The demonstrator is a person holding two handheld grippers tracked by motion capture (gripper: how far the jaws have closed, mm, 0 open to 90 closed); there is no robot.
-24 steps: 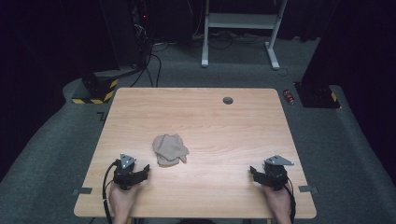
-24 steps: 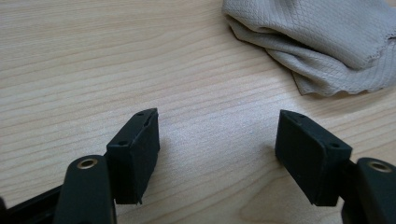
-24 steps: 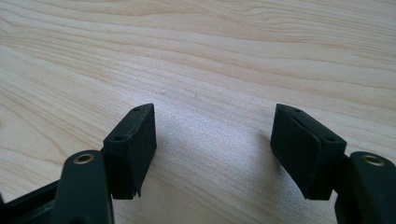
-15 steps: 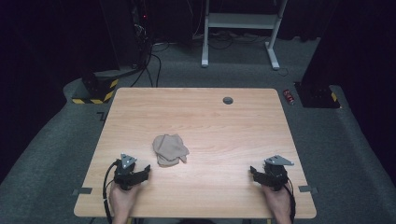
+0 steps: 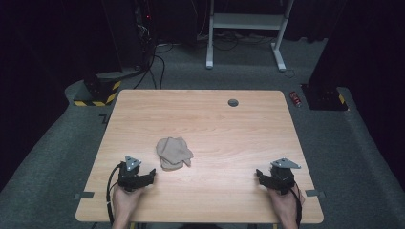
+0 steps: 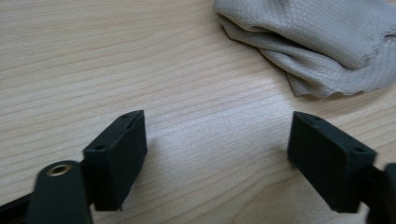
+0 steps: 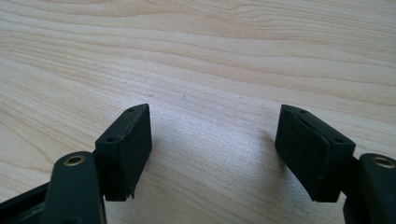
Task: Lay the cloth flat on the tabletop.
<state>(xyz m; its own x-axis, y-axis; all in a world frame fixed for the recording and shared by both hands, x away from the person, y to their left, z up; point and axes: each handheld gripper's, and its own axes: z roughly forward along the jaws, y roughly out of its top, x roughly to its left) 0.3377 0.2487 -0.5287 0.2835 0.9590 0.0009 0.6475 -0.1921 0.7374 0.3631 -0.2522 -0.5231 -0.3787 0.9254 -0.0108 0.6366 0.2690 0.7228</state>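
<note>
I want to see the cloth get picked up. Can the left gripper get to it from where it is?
Probably yes. The left gripper sits open on the table, with the crumpled cloth just ahead and bare wood between them.

Floor: we see grey carpet around the wooden table.
Furniture: we note a white frame behind.
Light: dark surroundings.

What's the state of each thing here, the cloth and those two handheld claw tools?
Cloth: crumpled in a heap on the table, untouched.
Left gripper: jaws open, empty, just short of the cloth.
Right gripper: jaws open, empty, over bare wood.
</note>
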